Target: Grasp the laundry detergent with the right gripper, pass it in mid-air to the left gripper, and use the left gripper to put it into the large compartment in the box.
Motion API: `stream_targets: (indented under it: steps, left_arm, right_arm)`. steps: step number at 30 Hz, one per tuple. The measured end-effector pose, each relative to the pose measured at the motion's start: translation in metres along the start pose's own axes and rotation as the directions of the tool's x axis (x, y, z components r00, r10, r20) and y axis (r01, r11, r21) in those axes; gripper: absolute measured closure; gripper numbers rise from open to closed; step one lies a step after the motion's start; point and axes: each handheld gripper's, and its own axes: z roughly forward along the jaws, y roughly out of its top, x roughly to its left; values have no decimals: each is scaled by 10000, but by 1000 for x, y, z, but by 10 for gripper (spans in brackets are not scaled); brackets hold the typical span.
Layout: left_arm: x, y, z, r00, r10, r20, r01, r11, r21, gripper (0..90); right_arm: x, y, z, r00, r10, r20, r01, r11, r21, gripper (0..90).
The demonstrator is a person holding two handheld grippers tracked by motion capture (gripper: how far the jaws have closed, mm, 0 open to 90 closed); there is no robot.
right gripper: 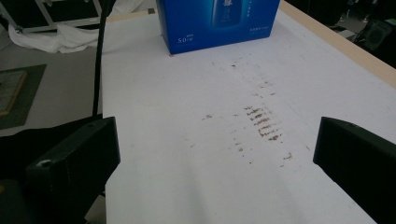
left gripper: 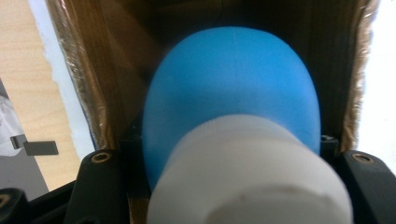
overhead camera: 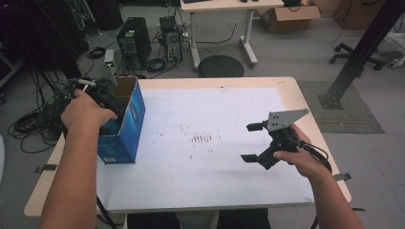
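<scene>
While inside blue box (overhead camera: 125, 125), left claw (left gripper: 224, 186) grips blue-white object (left gripper: 231, 102).

On the table (overhead camera: 291, 90) lies a sheet (overhead camera: 215, 162) covering most of the top. A box (overhead camera: 125, 125) stands at the sheet's left edge, its open top upward. The left tongs (overhead camera: 106, 101) reach down inside the box, and between their jaws sits a bottle (left gripper: 233, 112), cap toward the hand. The right tongs (overhead camera: 252, 142) hover over the sheet's right part, well apart from the box. Smudges (overhead camera: 201, 138) lie between box and right tongs.
</scene>
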Motion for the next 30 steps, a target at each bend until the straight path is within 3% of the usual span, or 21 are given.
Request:
stream_targets:
  steps: [13,30]
  left_arm:
    - [2,0,13,10000,-9,22,9,9999,115,382]
    - [0,-1,14,10000,-6,-66,7,9999,105,380]
  right_arm:
    - [0,-2,0,10000,51,23,-51,10000,0,6]
    - [1,-2,-4,10000,37,-28,-38,10000,-39,6]
